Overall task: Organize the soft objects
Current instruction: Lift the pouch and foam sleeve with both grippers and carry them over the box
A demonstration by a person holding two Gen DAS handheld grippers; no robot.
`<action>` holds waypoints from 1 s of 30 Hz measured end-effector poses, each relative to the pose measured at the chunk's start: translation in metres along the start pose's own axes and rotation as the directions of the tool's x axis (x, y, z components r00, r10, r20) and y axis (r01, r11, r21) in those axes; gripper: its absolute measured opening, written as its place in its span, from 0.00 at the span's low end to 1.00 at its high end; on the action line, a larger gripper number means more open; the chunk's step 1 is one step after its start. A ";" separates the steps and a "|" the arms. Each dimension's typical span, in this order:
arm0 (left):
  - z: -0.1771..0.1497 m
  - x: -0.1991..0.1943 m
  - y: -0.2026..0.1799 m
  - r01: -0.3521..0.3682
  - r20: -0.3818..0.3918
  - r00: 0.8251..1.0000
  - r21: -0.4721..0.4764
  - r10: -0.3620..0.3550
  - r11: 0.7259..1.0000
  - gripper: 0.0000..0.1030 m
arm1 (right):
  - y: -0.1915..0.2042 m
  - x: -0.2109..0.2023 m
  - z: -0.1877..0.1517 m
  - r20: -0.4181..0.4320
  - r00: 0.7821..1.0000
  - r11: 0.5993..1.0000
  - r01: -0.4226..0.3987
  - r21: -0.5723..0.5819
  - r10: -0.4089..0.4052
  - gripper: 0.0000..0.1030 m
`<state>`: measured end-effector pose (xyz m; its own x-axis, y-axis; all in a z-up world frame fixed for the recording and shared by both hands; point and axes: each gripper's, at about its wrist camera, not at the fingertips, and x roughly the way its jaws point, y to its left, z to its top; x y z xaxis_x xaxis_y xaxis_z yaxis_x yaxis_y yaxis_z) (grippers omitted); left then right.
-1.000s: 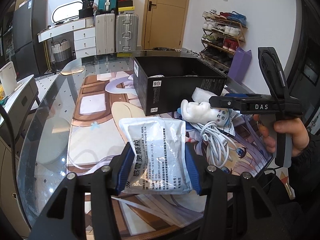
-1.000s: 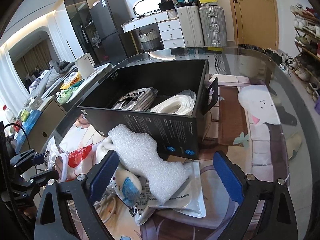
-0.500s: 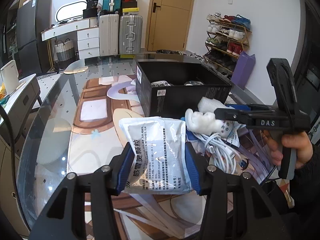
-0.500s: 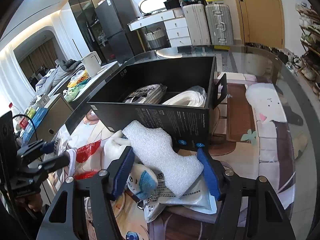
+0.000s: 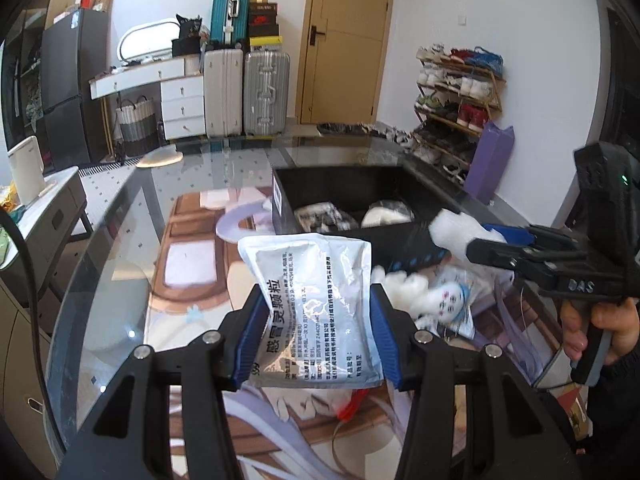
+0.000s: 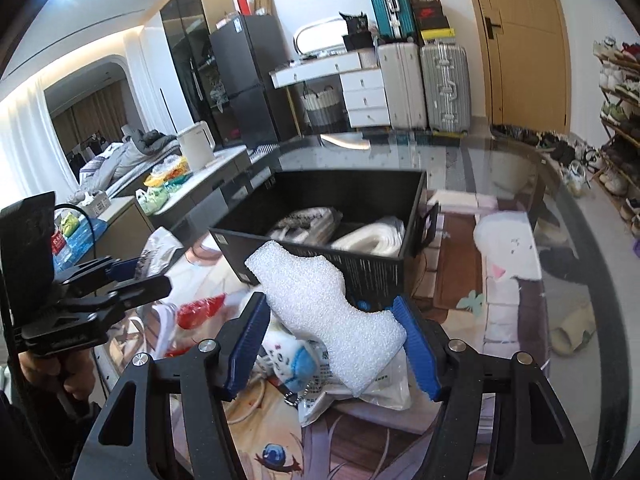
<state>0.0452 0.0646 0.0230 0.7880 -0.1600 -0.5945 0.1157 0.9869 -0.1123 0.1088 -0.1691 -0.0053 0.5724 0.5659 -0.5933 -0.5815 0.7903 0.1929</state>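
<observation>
Left gripper (image 5: pixel 318 334) clenches medicine pouch (image 5: pixel 310 308), right gripper (image 6: pixel 334 346) clamps foam piece (image 6: pixel 324 312), both lifted to drop into black box (image 6: pixel 372 276)

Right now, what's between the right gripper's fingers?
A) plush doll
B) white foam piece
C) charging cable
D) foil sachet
B: the right gripper is clamped on the white foam piece, lifted in front of the black box; its jaws have just been closing.

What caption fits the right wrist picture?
Right gripper holding white foam piece before the black box.
</observation>
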 end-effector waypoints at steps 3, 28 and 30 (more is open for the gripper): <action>0.008 -0.001 -0.001 -0.002 0.021 1.000 -0.002 0.002 1.000 0.48 | 0.003 -0.012 0.004 0.046 0.999 1.000 0.005 -0.018 -0.004 0.64; 0.059 0.024 -0.012 -0.001 0.085 0.996 0.049 -0.003 0.999 0.48 | 0.004 -0.033 0.041 0.141 0.989 0.997 0.057 -0.058 -0.049 0.64; 0.064 0.027 -0.014 0.000 0.084 0.996 0.052 -0.004 0.999 0.48 | 0.002 -0.032 0.043 0.145 0.988 0.997 0.060 -0.057 -0.051 0.64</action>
<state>0.1038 0.0480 0.0598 0.8357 -0.1620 -0.5247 0.1467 0.9866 -0.0710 0.1139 -0.1756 0.0477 0.6793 0.5527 -0.4827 -0.5779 0.8083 0.1123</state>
